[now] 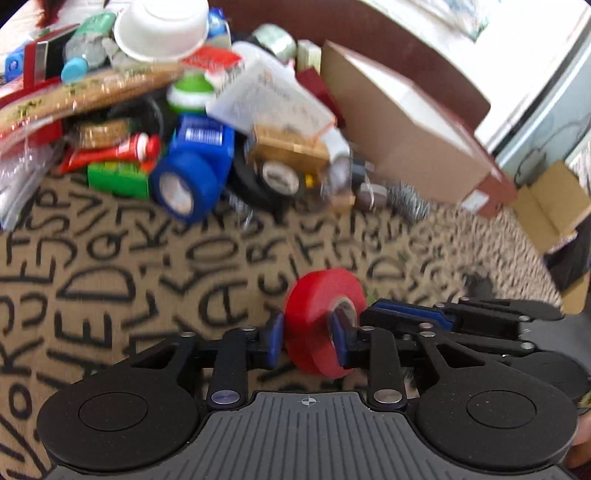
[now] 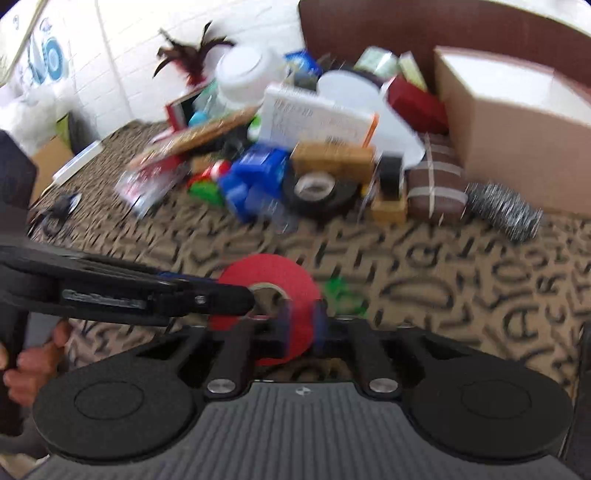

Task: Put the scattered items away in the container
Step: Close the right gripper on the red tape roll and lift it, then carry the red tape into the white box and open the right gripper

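The right claw (image 2: 301,330) was clenched on the rim of the red tape (image 2: 266,269), its two fingers pinching the roll's near wall from either side. The left claw (image 1: 308,338) stood parted about the same roll, one finger at the outer side and the other at the core, beside it rather than squeezing. From the right wrist view that claw came in from the left, tip at the core hole, with a hand (image 2: 26,365) on its handle. The tape hung just above the lettered mat (image 1: 110,277). Farther off lay a blurred heap: blue tape (image 1: 184,181), black tape (image 2: 321,192), a white bowl (image 1: 162,26) on top, a steel scourer (image 2: 506,210). The cardboard box (image 1: 406,129) stood right of the heap, well apart from the tape
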`<state>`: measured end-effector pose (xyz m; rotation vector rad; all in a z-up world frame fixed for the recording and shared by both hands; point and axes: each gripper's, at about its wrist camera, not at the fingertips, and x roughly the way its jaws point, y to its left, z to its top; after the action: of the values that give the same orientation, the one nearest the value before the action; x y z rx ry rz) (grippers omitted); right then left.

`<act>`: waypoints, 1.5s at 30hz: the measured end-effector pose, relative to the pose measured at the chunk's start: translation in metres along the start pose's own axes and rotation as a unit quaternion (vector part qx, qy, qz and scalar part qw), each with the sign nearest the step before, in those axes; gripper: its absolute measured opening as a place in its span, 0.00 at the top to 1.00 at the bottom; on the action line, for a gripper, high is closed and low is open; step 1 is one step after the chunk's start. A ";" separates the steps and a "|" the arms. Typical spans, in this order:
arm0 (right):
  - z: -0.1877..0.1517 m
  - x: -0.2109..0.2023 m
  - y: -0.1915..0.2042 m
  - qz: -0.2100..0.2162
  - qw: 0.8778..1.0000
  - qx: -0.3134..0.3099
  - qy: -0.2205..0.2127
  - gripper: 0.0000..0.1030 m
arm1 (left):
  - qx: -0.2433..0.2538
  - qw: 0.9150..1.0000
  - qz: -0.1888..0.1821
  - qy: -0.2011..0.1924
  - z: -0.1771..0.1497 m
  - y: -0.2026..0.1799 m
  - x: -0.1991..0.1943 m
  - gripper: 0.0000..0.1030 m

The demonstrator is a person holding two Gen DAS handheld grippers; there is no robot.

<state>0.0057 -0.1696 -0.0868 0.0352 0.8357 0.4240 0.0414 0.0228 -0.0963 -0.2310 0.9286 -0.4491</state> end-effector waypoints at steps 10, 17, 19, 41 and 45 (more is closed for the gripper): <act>-0.006 -0.003 -0.004 -0.017 0.999 0.022 -0.027 0.87 | 0.010 1.000 0.028 -0.009 -0.008 0.004 0.001 0.56; -0.003 0.013 -0.001 0.004 0.999 0.040 -0.021 0.75 | -0.010 1.000 0.004 -0.009 -0.008 0.012 0.006 0.53; -0.002 0.015 -0.002 0.003 0.999 0.043 -0.017 0.75 | -0.016 1.000 -0.002 -0.007 -0.008 0.014 0.009 0.53; -0.001 0.031 -0.008 0.012 0.998 0.066 -0.005 0.68 | -0.017 1.000 -0.013 -0.009 -0.005 0.021 0.013 0.71; -0.002 0.032 -0.008 0.012 0.997 0.070 -0.006 0.69 | -0.022 1.000 -0.014 -0.013 -0.006 0.023 0.014 0.72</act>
<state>0.0264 -0.1653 -0.1128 0.1778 0.8529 0.3869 0.0500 0.0364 -0.1190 -0.2888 0.9109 -0.4510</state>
